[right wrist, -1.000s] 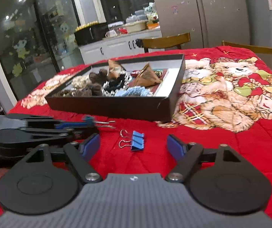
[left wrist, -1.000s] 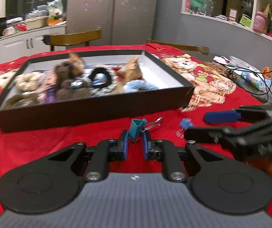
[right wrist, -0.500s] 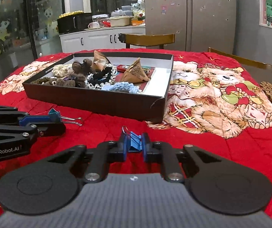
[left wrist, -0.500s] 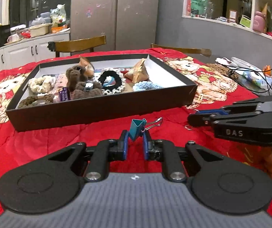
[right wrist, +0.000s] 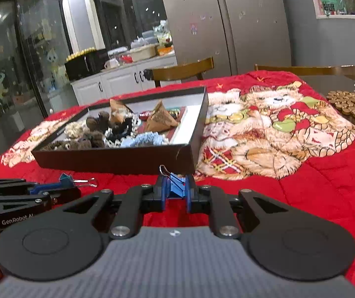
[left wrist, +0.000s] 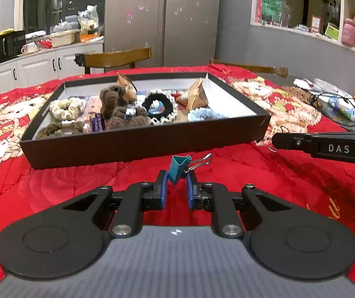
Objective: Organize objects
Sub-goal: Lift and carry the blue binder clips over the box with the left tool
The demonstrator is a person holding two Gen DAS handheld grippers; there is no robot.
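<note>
My left gripper point(left wrist: 175, 179) is shut on a teal binder clip point(left wrist: 178, 165) and holds it above the red cloth, just in front of the black tray point(left wrist: 142, 141). My right gripper point(right wrist: 175, 186) is shut on a blue binder clip point(right wrist: 175, 186), also lifted, near the tray's front right corner point(right wrist: 190, 159). The left gripper also shows in the right wrist view point(right wrist: 60, 188) with its teal clip point(right wrist: 66, 179). The right gripper shows side-on in the left wrist view point(left wrist: 276, 141); its clip is mostly hidden there.
The tray holds scrunchies, brown knitted pieces and wrapped triangular parcels point(left wrist: 197, 94). A red bear-print quilt point(right wrist: 276, 124) covers the table. Cables and clutter point(left wrist: 338, 104) lie at the right edge. Wooden chairs point(left wrist: 115, 58) stand behind the table.
My right gripper shut on the blue clip and lifted it off the cloth. Both grippers have risen and moved closer to the tray, the left still holding its teal clip.
</note>
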